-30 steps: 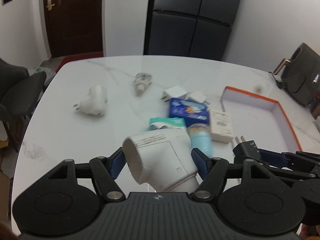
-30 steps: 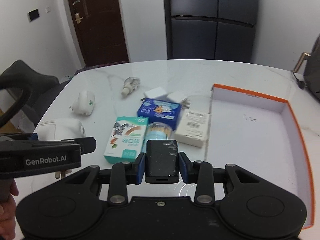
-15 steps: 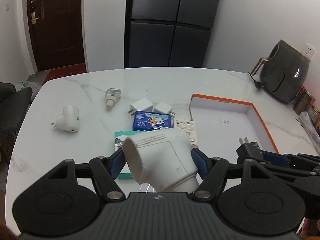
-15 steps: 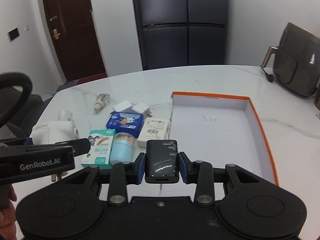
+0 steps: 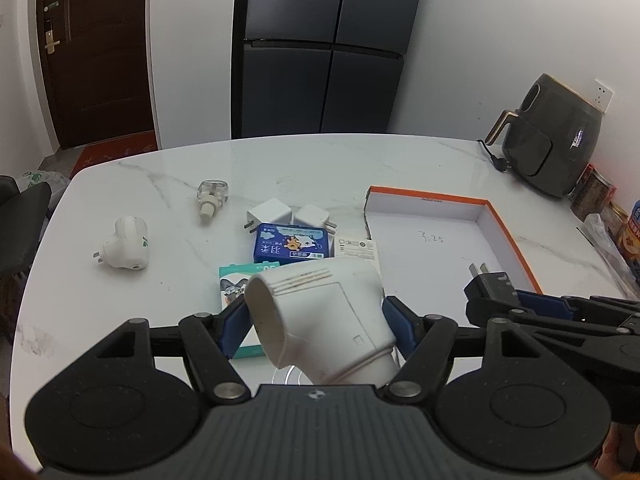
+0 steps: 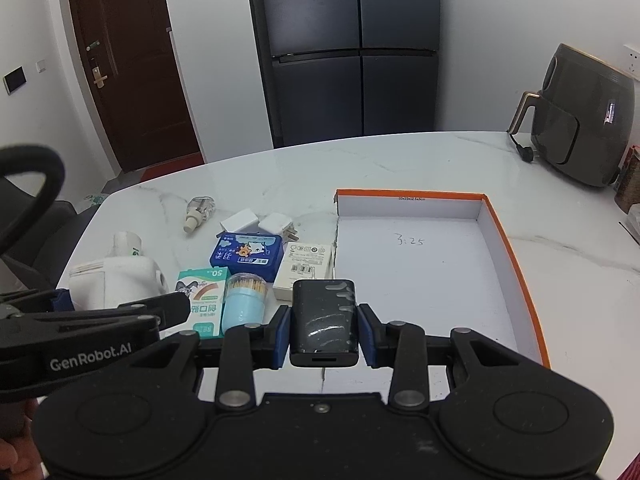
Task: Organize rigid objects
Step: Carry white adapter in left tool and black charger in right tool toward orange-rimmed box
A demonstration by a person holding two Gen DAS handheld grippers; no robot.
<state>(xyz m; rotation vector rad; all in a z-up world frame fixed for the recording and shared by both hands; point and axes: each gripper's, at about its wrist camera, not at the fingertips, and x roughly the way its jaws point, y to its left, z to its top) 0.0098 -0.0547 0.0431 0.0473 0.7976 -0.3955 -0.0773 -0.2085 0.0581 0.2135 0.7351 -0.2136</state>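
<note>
Left gripper (image 5: 314, 320): nearest the lens, blue pads pinching a bulky white adapter (image 5: 320, 316), barrel mouth tipped toward 10 o'clock, carried clear above the table.
Right gripper (image 6: 323, 322): clamped on a black charger (image 6: 324, 320), prongs poking forward in the left view, hanging just short of the box's near edge.
Blue cup (image 6: 243, 298): at 11 o'clock of the right gripper, a tub of toothpicks, upright, touching the teal plaster box (image 6: 202, 300).
Middle pile: blue tin (image 6: 246, 255) and a white labelled carton (image 6: 306, 266) side by side, the carton pressed against the box wall; two white cube plugs (image 6: 258, 222) just behind them.
Strays: at 10 o'clock in the left view, a rounded white plug (image 5: 125, 244) well apart from the pile, and a clear liquid refill (image 5: 211, 196) lying on its side farther back.
Orange-rimmed box (image 6: 516, 264): at 1 o'clock, floor bare except for handwriting; this looks like the drop spot.
Far edge: air fryer (image 6: 580, 116) at 2 o'clock, fridge at 12.
Risk, left: the adapter is rounded and gripped low, so I'd guess it could swivel or slip out if swung fast.
Risk, right: letting go too soon drops the charger on the box rim, tipping it outside.
Risk, both: the grippers sit close; crossing paths toward the box could knock them together or clip the toothpick tub.
</note>
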